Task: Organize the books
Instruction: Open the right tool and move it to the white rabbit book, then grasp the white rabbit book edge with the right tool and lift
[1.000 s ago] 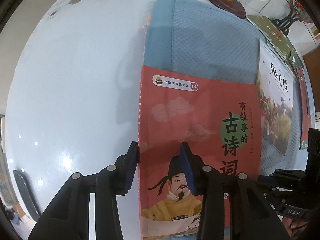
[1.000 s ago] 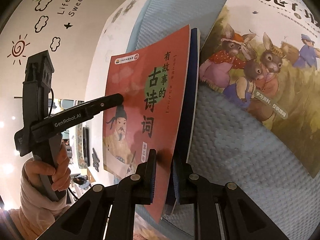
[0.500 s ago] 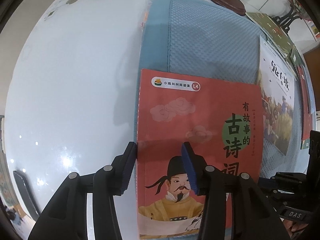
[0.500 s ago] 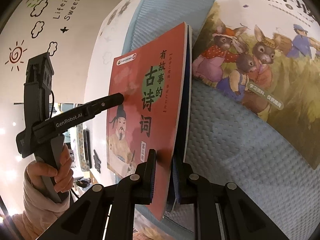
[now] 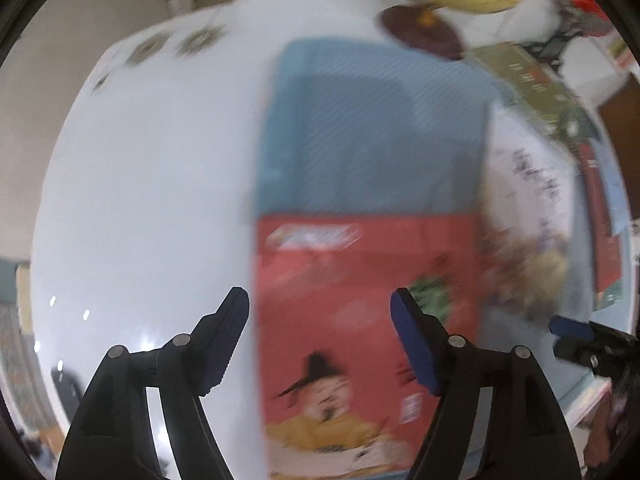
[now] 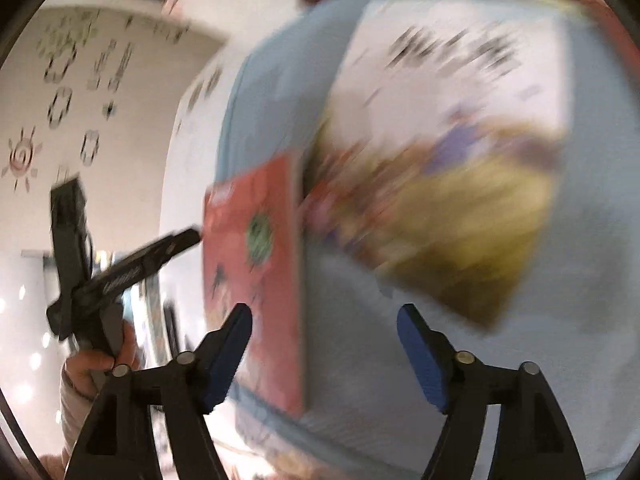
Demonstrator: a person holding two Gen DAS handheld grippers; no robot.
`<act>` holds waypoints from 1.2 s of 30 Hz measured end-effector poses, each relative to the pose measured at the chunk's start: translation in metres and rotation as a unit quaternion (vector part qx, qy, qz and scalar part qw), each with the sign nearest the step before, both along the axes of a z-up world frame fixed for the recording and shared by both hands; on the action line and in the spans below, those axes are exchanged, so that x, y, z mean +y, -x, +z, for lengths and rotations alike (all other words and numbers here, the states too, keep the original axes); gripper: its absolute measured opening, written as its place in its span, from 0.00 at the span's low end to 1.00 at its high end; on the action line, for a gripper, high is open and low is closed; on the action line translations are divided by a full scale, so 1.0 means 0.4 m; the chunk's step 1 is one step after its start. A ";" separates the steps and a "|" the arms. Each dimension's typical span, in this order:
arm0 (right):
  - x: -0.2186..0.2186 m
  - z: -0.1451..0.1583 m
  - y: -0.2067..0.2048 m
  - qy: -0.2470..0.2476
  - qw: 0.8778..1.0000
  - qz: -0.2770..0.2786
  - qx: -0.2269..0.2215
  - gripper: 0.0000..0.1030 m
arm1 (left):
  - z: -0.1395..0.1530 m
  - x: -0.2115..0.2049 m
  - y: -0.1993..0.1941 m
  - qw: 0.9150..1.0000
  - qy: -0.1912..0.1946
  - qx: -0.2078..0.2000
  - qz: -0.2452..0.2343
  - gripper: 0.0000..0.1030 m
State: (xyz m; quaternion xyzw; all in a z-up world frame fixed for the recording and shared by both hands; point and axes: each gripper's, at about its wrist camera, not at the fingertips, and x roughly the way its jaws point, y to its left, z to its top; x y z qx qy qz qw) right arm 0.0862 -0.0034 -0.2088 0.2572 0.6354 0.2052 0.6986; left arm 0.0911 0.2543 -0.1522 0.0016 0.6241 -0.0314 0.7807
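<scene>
Red book (image 5: pixel 360 320) flat on blue mat (image 5: pixel 372 128), left gripper (image 5: pixel 320 344) and right gripper (image 6: pixel 324 356) both opening, pads clear of it, rabbit book (image 6: pixel 460 200) beside.

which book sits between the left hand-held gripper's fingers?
The red book with the yellow-robed figure; the white rabbit book lies off to its right.

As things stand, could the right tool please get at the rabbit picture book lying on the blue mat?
Probably yes. The right tool, jaws opening with nothing pressed between them, faces the rabbit picture book, whose near corner lies bare on the blue mat; the red book sits off to one side.
</scene>
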 end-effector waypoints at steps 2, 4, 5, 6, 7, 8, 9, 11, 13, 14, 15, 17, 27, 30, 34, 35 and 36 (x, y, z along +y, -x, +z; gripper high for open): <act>-0.062 0.005 -0.017 0.011 1.000 -0.029 0.000 0.72 | 0.004 -0.064 -0.035 1.000 0.010 -0.003 -0.028 0.70; -0.117 0.001 -0.031 0.016 0.998 -0.059 0.001 0.72 | -0.014 -0.154 -0.076 0.997 0.019 0.009 -0.069 0.70; -0.141 -0.002 -0.038 0.016 0.997 -0.072 0.003 0.72 | -0.021 -0.184 -0.092 0.996 0.022 0.013 -0.082 0.70; -0.163 -0.004 -0.043 0.016 0.997 -0.082 0.004 0.72 | -0.031 -0.229 -0.109 0.995 0.026 0.018 -0.097 0.70; -0.181 -0.005 -0.045 0.017 0.996 -0.090 0.004 0.72 | -0.036 -0.265 -0.120 0.994 0.028 0.021 -0.107 0.70; -0.194 -0.004 -0.045 0.019 0.995 -0.096 0.003 0.72 | -0.045 -0.310 -0.138 0.992 0.032 0.027 -0.122 0.70; -0.209 -0.003 -0.045 0.019 0.995 -0.102 0.002 0.72 | -0.057 -0.345 -0.152 0.990 0.032 0.035 -0.132 0.70; -0.235 -0.004 -0.043 0.016 0.994 -0.111 0.004 0.72 | -0.092 -0.389 -0.181 0.989 0.018 0.049 -0.141 0.70; -0.254 -0.005 -0.038 0.014 0.993 -0.115 0.008 0.72 | -0.126 -0.420 -0.200 0.988 -0.015 0.065 -0.136 0.70; -0.264 -0.004 -0.036 0.012 0.993 -0.116 0.008 0.72 | -0.142 -0.429 -0.211 0.989 -0.026 0.070 -0.128 0.78; -0.273 -0.006 -0.033 0.013 0.993 -0.115 0.009 0.72 | -0.144 -0.429 -0.218 0.990 -0.019 0.068 -0.118 0.80; -0.290 -0.007 -0.029 0.016 0.993 -0.112 0.011 0.72 | -0.150 -0.428 -0.234 0.993 -0.015 0.073 -0.096 0.83; -0.374 -0.051 0.022 -0.006 0.993 -0.113 0.027 0.72 | -0.180 -0.501 -0.268 0.990 0.012 0.107 -0.087 0.89; -0.391 -0.063 0.028 -0.035 0.993 -0.113 0.024 0.72 | -0.185 -0.549 -0.251 0.988 0.011 0.115 -0.106 0.89; -0.399 -0.064 0.034 -0.044 0.995 -0.093 0.017 0.72 | -0.188 -0.609 -0.210 0.984 0.003 0.124 -0.127 0.88; -0.401 -0.065 0.038 -0.047 0.995 -0.089 0.017 0.72 | -0.189 -0.627 -0.192 0.982 0.010 0.130 -0.134 0.88; -0.403 -0.066 0.043 -0.050 0.995 -0.085 0.017 0.72 | -0.189 -0.641 -0.177 0.981 0.017 0.134 -0.139 0.88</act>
